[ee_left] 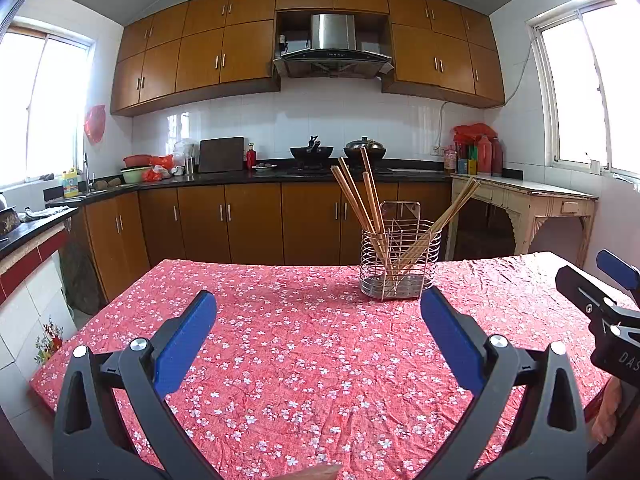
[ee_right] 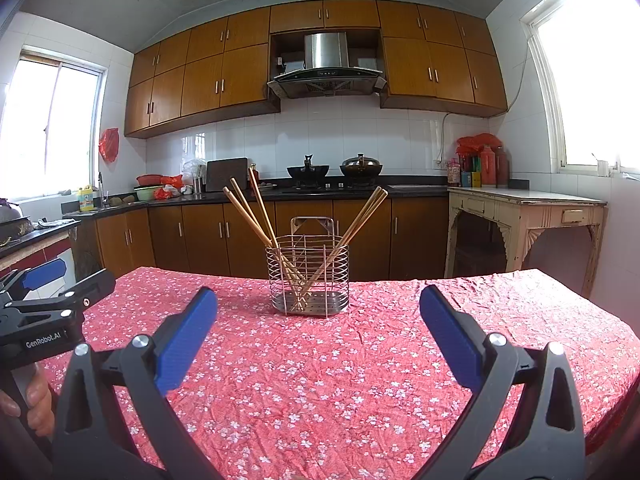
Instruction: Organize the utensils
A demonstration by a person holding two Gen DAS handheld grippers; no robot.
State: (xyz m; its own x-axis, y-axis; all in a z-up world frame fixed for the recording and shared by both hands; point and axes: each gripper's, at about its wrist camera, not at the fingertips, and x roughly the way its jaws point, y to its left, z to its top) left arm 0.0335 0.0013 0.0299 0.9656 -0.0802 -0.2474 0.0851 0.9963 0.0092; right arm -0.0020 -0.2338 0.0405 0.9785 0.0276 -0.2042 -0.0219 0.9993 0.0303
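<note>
Our left gripper (ee_left: 318, 312) and right gripper (ee_right: 318, 312) both hover spread wide, holding and touching nothing, above the red floral counter (ee_right: 320, 380). Ahead of them stands the wire holder (ee_right: 307, 276), chopsticks (ee_right: 256, 216) leaning inside.

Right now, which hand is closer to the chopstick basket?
Probably the right. The wire basket sits almost centred between the open right gripper fingers, while it's off toward the right finger of the open left gripper. Both are empty.
</note>
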